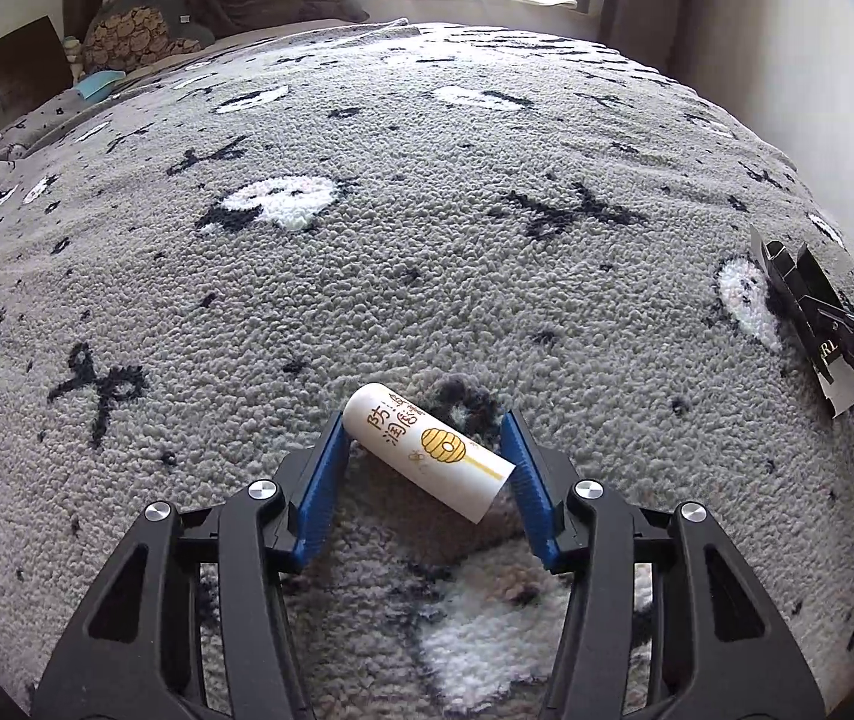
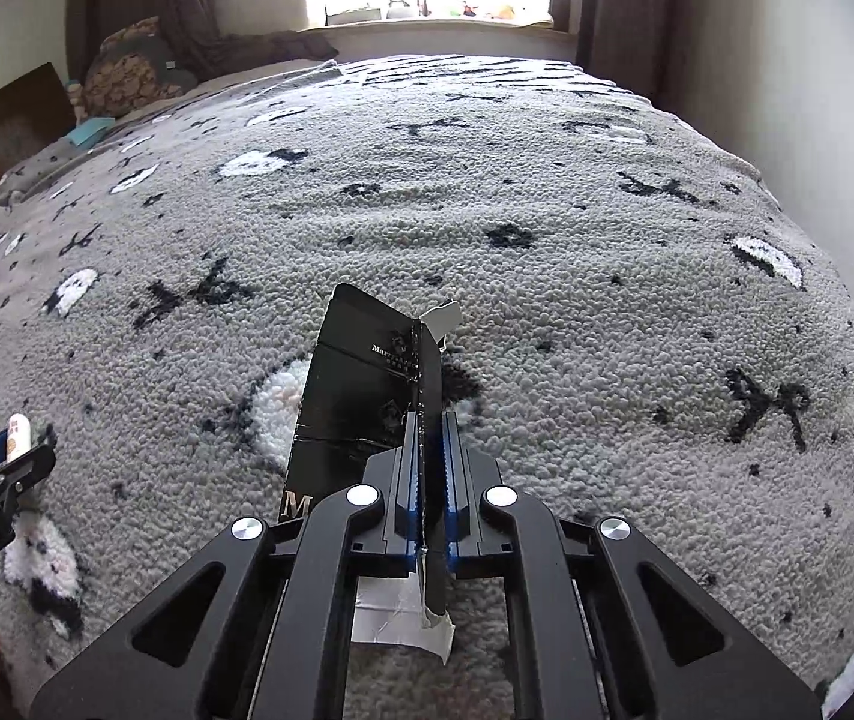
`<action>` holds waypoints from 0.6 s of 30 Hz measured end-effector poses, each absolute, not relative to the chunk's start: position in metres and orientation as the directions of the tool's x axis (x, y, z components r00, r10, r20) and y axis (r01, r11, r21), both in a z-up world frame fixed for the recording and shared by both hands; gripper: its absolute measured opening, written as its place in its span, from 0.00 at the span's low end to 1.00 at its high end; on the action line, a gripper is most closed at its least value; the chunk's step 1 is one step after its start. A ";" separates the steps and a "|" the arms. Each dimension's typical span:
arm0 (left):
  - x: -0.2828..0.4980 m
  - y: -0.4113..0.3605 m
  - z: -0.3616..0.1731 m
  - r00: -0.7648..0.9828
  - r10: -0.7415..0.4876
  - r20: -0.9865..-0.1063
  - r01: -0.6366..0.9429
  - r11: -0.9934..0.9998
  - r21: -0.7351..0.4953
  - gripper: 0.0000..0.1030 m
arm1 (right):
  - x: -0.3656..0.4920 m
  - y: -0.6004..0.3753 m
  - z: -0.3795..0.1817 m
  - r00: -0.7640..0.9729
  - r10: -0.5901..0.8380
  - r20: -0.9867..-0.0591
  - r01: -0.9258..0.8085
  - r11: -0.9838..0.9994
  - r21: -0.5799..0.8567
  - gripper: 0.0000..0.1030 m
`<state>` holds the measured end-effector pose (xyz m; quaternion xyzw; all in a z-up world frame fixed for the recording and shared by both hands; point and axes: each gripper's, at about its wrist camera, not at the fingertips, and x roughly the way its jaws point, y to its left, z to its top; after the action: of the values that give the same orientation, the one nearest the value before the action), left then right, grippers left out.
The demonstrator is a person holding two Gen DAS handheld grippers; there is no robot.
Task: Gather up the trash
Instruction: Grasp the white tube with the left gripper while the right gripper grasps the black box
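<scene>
White tube point(image 1: 430, 456) between left tongs point(image 1: 427, 474).

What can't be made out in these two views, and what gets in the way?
- Left wrist view: whether the left claw pads press on the white tube; its ends sit close to both pads.
- Right wrist view: the black carton lettering, covered by the right claw.
- Either view: a trash container; none in frame.
- Left wrist view: the carton's far end, cut by the right edge.

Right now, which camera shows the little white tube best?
The left wrist view: the white tube lies large between the blue fingers, its honey print readable. The right wrist view shows only its tip at the far left edge.
</scene>
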<state>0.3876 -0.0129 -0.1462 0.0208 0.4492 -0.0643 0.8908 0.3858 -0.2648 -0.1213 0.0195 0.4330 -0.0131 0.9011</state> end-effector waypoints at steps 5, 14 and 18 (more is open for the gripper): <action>0.363 -0.017 -0.132 0.599 -0.101 -0.795 0.154 0.988 -0.009 0.48 | 0.357 -0.259 -0.099 0.658 0.012 -0.753 0.007 1.000 0.022 0.07; 0.297 -0.015 -0.065 0.683 -0.121 -0.720 0.186 0.983 0.012 0.48 | 0.290 -0.245 -0.044 0.717 0.049 -0.695 -0.046 0.999 0.024 0.07; 0.265 -0.012 -0.037 0.719 -0.118 -0.685 0.180 0.983 0.021 0.48 | 0.257 -0.241 -0.021 0.745 0.052 -0.665 -0.054 0.998 0.018 0.07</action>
<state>0.2655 -0.0121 -0.0373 0.0429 0.3660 -0.0804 0.9261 0.2570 -0.2405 -0.0211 -0.0010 0.3559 0.0284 0.9341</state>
